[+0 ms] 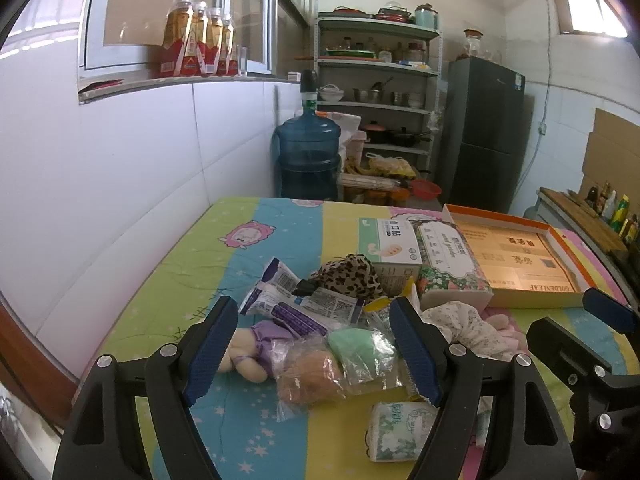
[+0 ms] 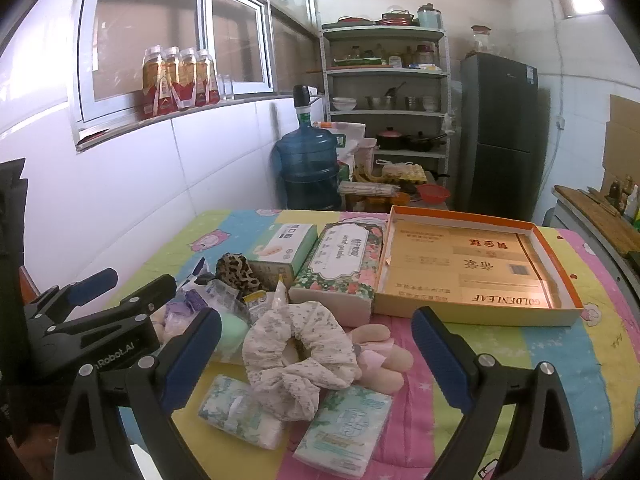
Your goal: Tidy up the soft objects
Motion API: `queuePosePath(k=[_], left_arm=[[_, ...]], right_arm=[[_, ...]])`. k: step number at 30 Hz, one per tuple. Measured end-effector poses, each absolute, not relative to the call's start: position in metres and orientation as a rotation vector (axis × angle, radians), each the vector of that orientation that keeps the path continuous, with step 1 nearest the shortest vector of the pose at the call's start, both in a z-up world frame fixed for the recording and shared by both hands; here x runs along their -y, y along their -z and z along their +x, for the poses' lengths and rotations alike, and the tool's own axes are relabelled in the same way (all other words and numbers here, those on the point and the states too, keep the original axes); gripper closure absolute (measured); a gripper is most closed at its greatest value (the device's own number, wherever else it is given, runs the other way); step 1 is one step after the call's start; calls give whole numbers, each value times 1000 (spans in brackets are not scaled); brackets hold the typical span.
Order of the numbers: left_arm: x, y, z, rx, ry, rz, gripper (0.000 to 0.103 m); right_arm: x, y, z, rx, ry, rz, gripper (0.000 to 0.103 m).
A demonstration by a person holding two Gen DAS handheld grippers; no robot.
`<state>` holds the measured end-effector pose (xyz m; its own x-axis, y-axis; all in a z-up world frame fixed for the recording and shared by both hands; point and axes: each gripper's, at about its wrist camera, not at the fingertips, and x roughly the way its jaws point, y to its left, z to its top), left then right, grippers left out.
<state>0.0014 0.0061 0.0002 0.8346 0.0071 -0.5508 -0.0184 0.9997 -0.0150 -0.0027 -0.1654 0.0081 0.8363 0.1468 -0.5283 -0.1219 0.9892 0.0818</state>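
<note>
Both hand-held grippers, left [image 1: 314,350] and right [image 2: 316,360], are held released over the worktop [image 2: 560,356]: a bagged sponge [image 1: 360,346] and a scrunchie [image 2: 298,356] are framed.

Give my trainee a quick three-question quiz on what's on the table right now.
1. True or false: the orange-rimmed box already holds soft items.
2. What lies directly between the right gripper's open fingers?
A. floral scrunchie
B. leopard scrunchie
C. water jug
3. Fill in: between the left gripper's fingers lies a clear bag with a ____ sponge and a tan one.

Key
1. False; it holds no soft items.
2. A
3. green
</note>
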Motion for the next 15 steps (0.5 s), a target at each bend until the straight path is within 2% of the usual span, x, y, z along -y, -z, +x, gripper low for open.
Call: queuePosePath(k=[15], left_arm=[[-6,0,2,-583,-11,-19,23]], right_arm=[[167,-10,-5,-559,-164,29,6]])
